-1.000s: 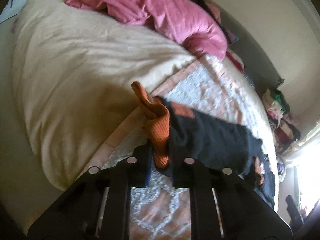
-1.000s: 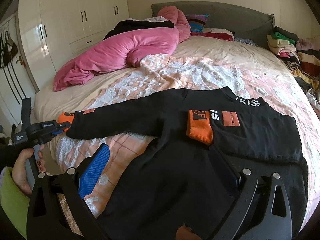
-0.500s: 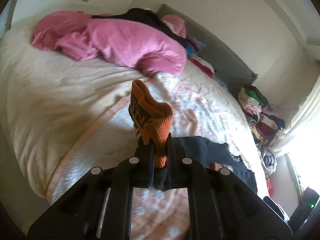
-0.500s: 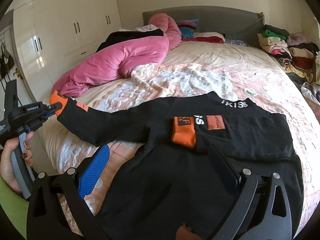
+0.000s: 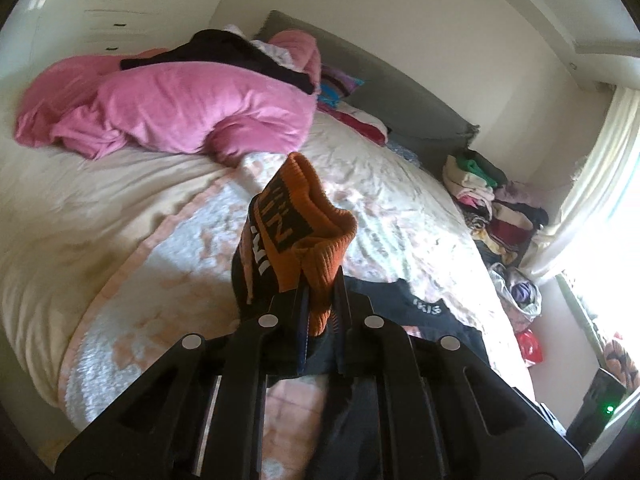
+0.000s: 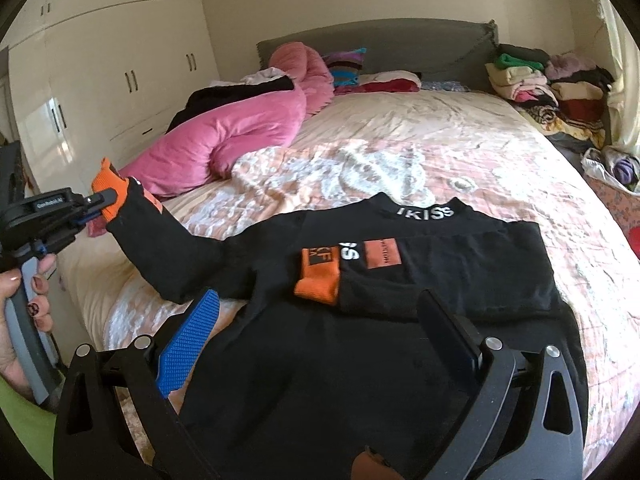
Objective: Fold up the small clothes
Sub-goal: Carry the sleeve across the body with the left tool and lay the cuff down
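**Sleeve Cuff Lifted Clear of the Bed**

From the left, we are seeing a hand (image 6: 24, 312) gripping the handle of the left gripper (image 6: 105, 203), whose jaws are pinching tight on the orange cuff (image 5: 308, 236) of the black sweater (image 6: 400, 320). The cuff is standing up out of the jaws, and the sleeve (image 6: 168, 256) is hanging in the air off the bed's left edge, running down to the sweater's body. Beside that edge, the white wardrobe (image 6: 120, 72) is leaving only a narrow strip of room.

Moving right, we are looking at the sweater lying flat across the near part of the bed (image 6: 460, 152), collar toward the headboard (image 6: 400, 40). Its other sleeve is lying folded over the chest, the second orange cuff (image 6: 318, 286) resting near the middle. The right gripper (image 6: 316, 332) is hovering just over the lower part of the sweater, its jaws spread wide and holding nothing.

Beyond the sweater, the patterned bedspread is lying bare up to the headboard. A pink duvet (image 6: 224, 136) is bunching on the far left side. At the far right, a pile of clothes (image 6: 552, 84) is crowding the bed's corner beside the curtain (image 5: 600, 184).
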`<state>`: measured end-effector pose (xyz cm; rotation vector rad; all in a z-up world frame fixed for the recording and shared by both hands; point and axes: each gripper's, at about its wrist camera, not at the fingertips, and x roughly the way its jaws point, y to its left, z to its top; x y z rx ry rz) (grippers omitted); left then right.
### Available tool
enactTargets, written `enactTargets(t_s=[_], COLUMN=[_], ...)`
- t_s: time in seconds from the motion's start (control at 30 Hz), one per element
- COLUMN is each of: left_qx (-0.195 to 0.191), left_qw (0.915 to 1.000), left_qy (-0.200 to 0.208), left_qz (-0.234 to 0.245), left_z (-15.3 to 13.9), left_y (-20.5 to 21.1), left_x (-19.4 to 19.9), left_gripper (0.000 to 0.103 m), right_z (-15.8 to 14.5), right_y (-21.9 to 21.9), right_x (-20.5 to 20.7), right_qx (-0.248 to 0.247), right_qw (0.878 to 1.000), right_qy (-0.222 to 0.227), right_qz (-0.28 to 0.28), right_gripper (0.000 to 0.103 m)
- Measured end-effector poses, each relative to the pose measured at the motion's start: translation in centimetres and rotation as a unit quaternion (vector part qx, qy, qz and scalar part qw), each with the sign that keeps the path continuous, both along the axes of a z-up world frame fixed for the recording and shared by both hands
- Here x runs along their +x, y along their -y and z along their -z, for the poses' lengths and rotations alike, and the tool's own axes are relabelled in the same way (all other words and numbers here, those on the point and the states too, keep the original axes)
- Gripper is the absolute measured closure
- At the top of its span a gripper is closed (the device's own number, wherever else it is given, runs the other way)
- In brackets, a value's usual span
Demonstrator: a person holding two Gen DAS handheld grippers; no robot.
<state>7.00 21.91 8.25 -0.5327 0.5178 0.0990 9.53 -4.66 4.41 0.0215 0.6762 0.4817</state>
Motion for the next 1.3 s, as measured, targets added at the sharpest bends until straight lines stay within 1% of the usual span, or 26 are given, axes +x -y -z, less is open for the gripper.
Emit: enactTargets(t_s=[0.2, 0.33, 0.57, 0.77, 0.9, 1.07, 1.2, 1.3], left_qx=[0.021, 0.031, 0.054, 0.062, 0.060, 0.056, 0.045, 0.034], left_qw=[0.9991, 0.9979, 0.9943, 0.9899, 0.9866, 0.9825, 0.9781, 0.9736], left_qy=[0.011, 0.016, 0.015, 0.012, 0.006, -0.006, -0.029, -0.052], left_qz=[0.035, 0.054, 0.091, 0.127, 0.152, 0.178, 0.201, 0.220], left_z=[-1.9, -2.7, -3.2, -3.1, -2.5, -1.1, 0.9, 3.2], left_y=[3.2, 5.2, 9.1, 12.6, 14.8, 17.1, 18.8, 20.0], left_x=[1.7, 3.0, 5.1, 6.9, 7.8, 9.0, 10.0, 10.9], left_gripper=[0.099, 0.099, 0.100, 0.100, 0.100, 0.100, 0.100, 0.100], right_z=[0.3, 0.5, 1.2, 2.5, 3.2, 3.9, 4.5, 5.0], right_y=[2.1, 3.6, 6.6, 10.0, 12.3, 14.9, 17.1, 18.4], right_x=[0.7, 1.1, 1.8, 2.8, 3.2, 3.5, 3.6, 3.7], right_qx=[0.015, 0.024, 0.039, 0.055, 0.066, 0.075, 0.087, 0.091], right_qw=[1.000, 0.999, 0.996, 0.991, 0.986, 0.980, 0.974, 0.970], right_qy=[-0.010, -0.015, -0.022, -0.047, -0.058, -0.062, -0.069, -0.074], right_qz=[0.024, 0.038, 0.071, 0.114, 0.143, 0.175, 0.199, 0.213], right_gripper=[0.004, 0.004, 0.004, 0.004, 0.004, 0.004, 0.004, 0.004])
